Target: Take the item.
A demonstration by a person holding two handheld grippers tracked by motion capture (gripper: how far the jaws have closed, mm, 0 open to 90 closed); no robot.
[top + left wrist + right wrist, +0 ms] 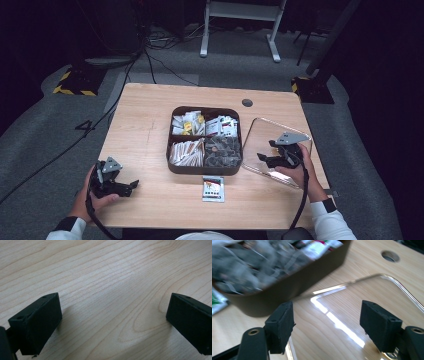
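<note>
Left gripper [131, 186], nearest the person at the front left of the brown tray [204, 170]: its fingers [37, 322] are spread wide and released, with bare desk [107, 280] between them and nothing touching them. It rests well apart from the tray.

Sachet [213, 188]: lies flat on the desk just in front of the tray's front wall, between the two grippers.

Right gripper [263, 159], just right of the tray: its fingers [280, 326] stand wide apart and released, gripping nothing. They hang over the clear lid [372, 292], which lies flat on the desk, its near left edge close beside the tray's right wall. Whether the fingers touch the lid cannot be told.

Brown tray, centre of the desk: four compartments filled with packets; the front right one, nearest the right gripper, holds dark packets [222, 151].

Round hole [247, 103] in the desk, beyond the tray's far right corner.
</note>
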